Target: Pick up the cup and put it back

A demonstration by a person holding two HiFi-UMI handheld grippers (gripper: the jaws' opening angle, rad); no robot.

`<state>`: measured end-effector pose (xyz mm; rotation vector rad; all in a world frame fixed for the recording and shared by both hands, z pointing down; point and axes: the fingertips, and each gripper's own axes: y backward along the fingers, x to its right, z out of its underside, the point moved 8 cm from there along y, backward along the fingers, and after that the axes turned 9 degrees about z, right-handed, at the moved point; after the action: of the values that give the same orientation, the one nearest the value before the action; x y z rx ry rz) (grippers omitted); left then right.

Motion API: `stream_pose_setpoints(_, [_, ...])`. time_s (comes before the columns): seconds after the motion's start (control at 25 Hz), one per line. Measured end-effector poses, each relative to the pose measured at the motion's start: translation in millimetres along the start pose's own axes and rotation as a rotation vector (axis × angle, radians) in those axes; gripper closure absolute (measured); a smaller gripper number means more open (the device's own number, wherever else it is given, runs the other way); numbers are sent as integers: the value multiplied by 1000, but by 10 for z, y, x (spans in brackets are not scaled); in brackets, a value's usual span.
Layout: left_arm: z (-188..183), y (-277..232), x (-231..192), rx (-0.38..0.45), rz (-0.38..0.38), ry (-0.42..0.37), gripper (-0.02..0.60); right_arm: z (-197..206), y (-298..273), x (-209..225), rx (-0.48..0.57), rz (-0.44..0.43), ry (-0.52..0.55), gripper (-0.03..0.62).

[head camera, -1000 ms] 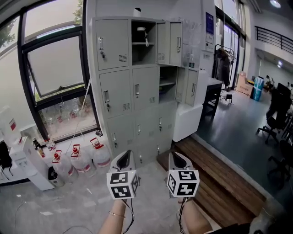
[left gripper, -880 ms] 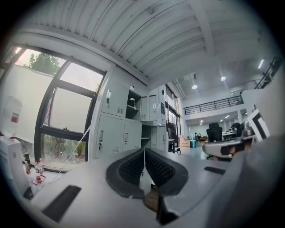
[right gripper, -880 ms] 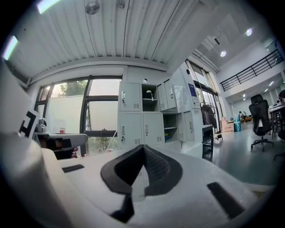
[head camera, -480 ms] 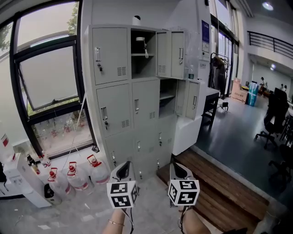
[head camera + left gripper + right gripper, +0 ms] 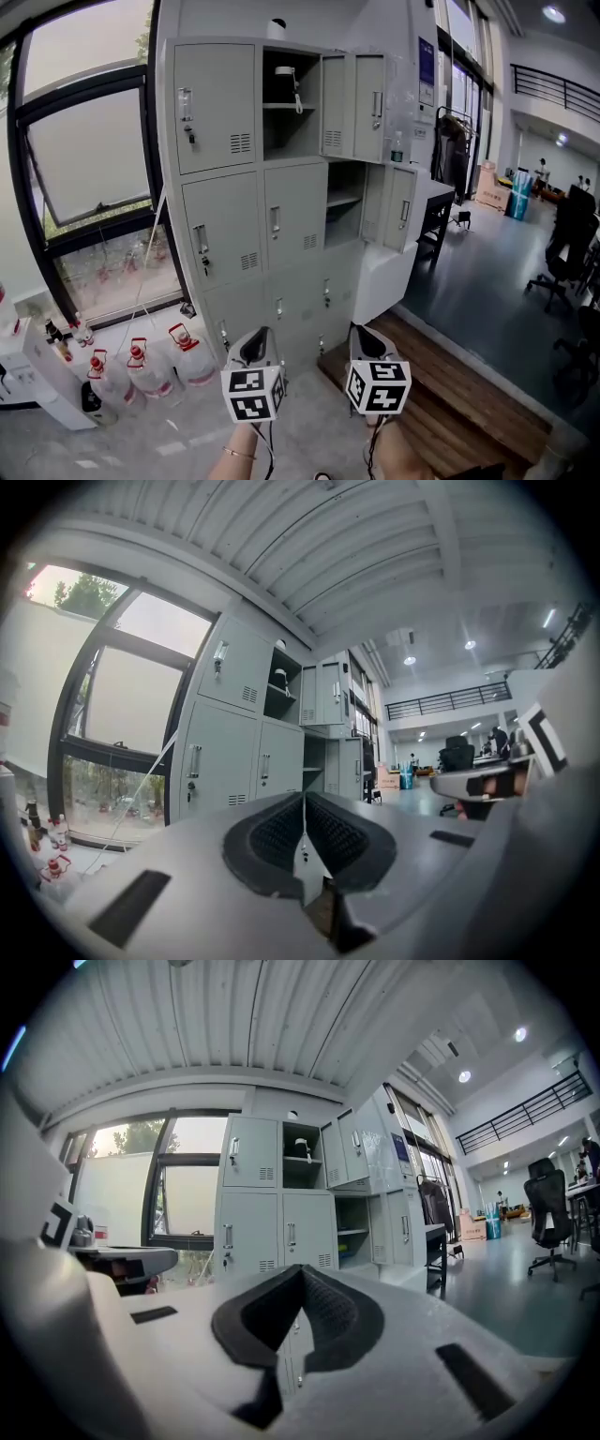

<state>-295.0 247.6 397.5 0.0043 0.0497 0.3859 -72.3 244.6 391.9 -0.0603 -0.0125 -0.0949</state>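
The cup (image 5: 284,75), seemingly the white handled thing, stands on the shelf in the open top compartment of the locker (image 5: 225,216), at 12 o'clock and well above both grippers. The left gripper (image 5: 256,339) and right gripper (image 5: 367,336) sit at 6 o'clock, jaws closed on nothing. Reaching in with the jaws shut could knock the cup over or off its shelf, and the open door (image 5: 336,92) at its 3 o'clock could snag a gripper.
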Motion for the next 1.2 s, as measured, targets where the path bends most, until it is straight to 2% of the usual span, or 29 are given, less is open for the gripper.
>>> stream_pose_setpoints(0.56, [-192,-1657,-140,13,-45,-18,569,-304,-1669,594,23,-58,-4,602])
stream_pose_setpoints(0.88, [-134,-2215,-261,3,-90,-15,569,-286,-2280,797,13,-92,11,602])
stream_pose_setpoints(1.2, [-56,-2600,-297,-19,-88,-13,569,-216,-2629,938,-7,-93,2,602])
